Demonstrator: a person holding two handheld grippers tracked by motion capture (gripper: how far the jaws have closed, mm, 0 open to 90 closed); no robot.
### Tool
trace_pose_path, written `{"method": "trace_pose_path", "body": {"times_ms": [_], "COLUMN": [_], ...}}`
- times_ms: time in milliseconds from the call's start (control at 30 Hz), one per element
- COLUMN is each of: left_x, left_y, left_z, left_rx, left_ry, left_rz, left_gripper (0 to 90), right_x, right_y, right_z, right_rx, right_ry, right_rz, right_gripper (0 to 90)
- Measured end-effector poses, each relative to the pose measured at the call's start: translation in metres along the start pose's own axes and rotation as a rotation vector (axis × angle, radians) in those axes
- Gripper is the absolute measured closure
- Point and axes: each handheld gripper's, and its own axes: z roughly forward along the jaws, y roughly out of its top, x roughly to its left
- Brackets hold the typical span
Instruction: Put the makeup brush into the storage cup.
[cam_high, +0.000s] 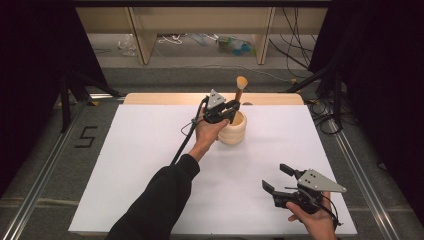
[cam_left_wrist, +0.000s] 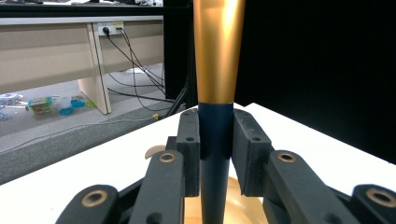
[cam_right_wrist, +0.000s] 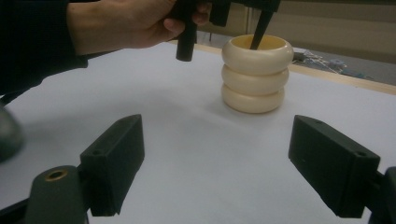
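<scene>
Work: the left gripper (cam_high: 231, 111) was clamped on a brush (cam_high: 239, 89) standing in the cup (cam_high: 233, 131), at the far middle of the table (cam_high: 150, 150).
Left grip: in the left gripper view both pads (cam_left_wrist: 189, 149) pressed the brush's dark lower shaft (cam_left_wrist: 215, 140), which stood upright between them.
Right gripper: (cam_high: 281, 178) rested near the table's front right edge, well apart from the cup, jaws spread wide with nothing between them.
Progress: judged from this, the brush's tip was already inside the cup but not let go; release and withdrawal looked left to do.
Brush: smooth round handle, glossy gold-tan upper part widening upward, matte navy below, rounded top.
Cup: cream, shaped like three stacked rings (cam_right_wrist: 255, 74), smooth with a soft sheen, open top, yellowish inside.
Table: flat matte white sheet, pale wood edge at the far side.
</scene>
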Motion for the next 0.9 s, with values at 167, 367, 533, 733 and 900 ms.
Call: {"method": "trace_pose_path", "body": {"times_ms": [167, 367, 533, 733, 900], "left_x": [0.002, 0.007, 0.008, 0.007, 0.008], "left_y": [-0.006, -0.015, -0.018, -0.021, -0.024], "left_z": [0.001, 0.000, 0.001, 0.003, 0.004], "left_rx": [-0.001, 0.005, 0.010, 0.022, 0.046], "left_ry": [0.001, 0.009, 0.009, 0.000, -0.010], "left_rz": [-0.010, -0.020, -0.026, -0.020, -0.022], "left_gripper": [74.3, 74.3, 74.2, 74.2, 72.9], "right_x": [0.000, 0.000, 0.000, 0.000, 0.000], "right_y": [0.000, 0.000, 0.000, 0.000, 0.000], "right_z": [0.000, 0.000, 0.000, 0.000, 0.000], "right_rx": [0.003, 0.003, 0.004, 0.003, 0.004], "right_ry": [0.007, 0.007, 0.008, 0.008, 0.009], "right_rz": [0.001, 0.000, 0.002, 0.000, 0.000], "right_gripper": [19.4, 19.4, 19.4, 19.4, 19.4]}}
